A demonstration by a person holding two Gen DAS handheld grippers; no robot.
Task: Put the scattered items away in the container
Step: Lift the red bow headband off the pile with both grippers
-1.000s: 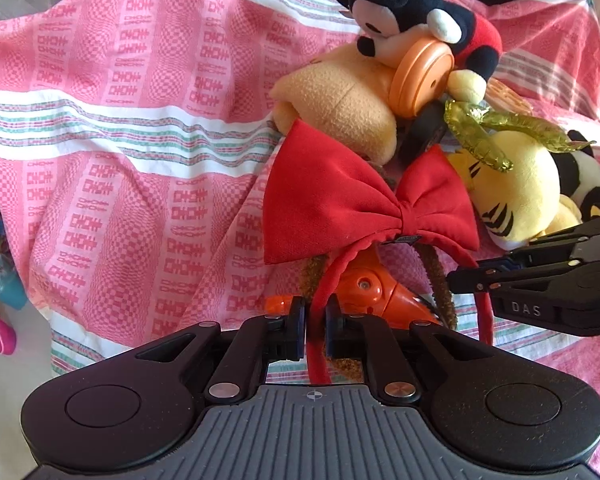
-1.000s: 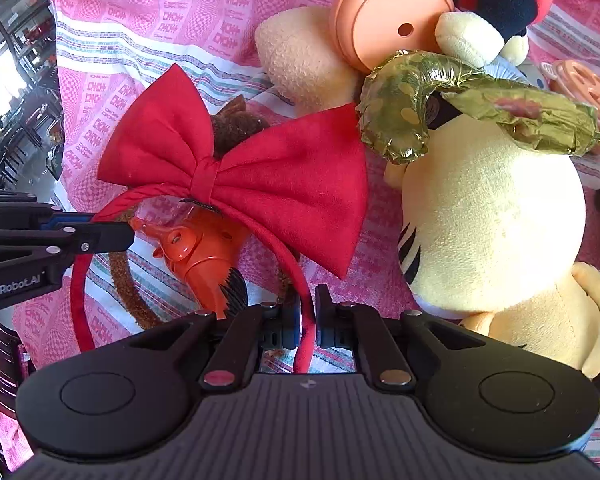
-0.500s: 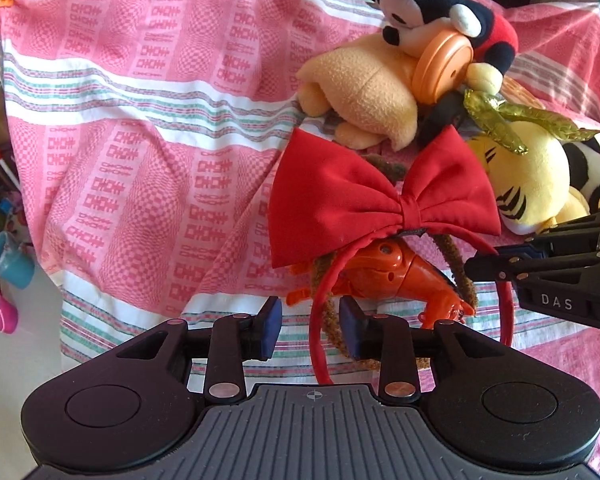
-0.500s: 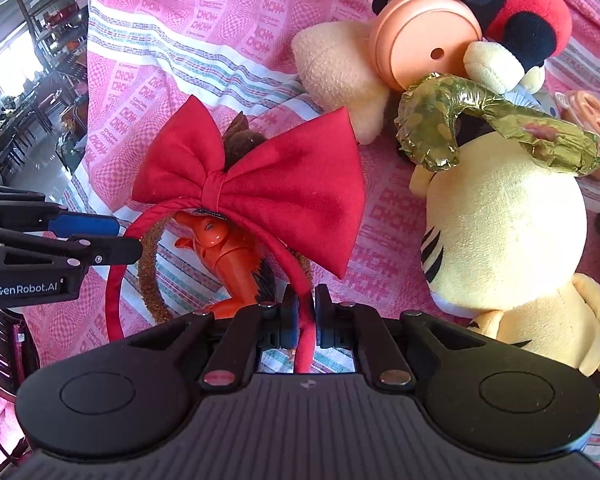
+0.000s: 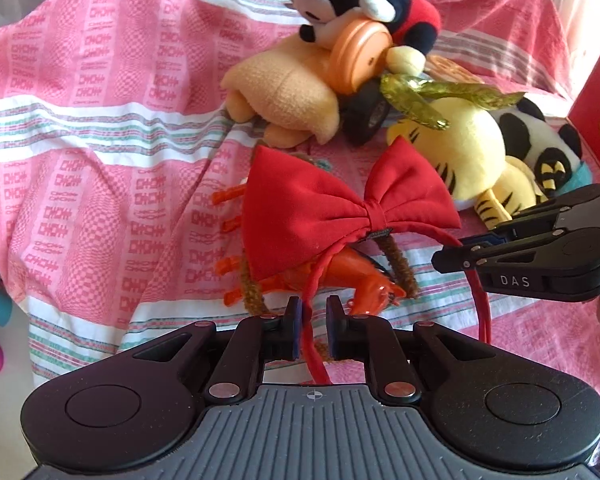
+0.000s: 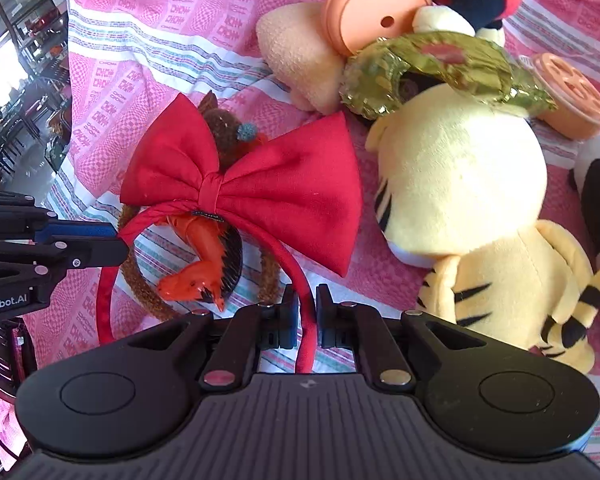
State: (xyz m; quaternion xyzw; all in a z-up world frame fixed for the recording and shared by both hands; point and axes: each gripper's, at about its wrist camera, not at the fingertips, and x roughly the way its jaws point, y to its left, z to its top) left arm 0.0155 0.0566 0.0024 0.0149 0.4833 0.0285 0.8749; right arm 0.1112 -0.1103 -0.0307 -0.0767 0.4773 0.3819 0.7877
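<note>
Pink striped cloth (image 5: 100, 128) bears plush toys (image 6: 460, 184) beside the bow headband (image 6: 236, 196), straddled by both slightly spread hand-held grippers (image 5: 311, 312) (image 6: 305, 300).

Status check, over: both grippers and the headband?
Left gripper open around headband end. Right gripper open, band between fingers. Bow lies over orange toy and brown headband; no container in view.

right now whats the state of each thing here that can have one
left gripper: jaws open, straddling the band, not gripping
right gripper: jaws open around the band's other end
red bow headband: arched upright over the orange toy
orange toy: lying under the headband
yellow tiger plush: lying on the cloth
</note>
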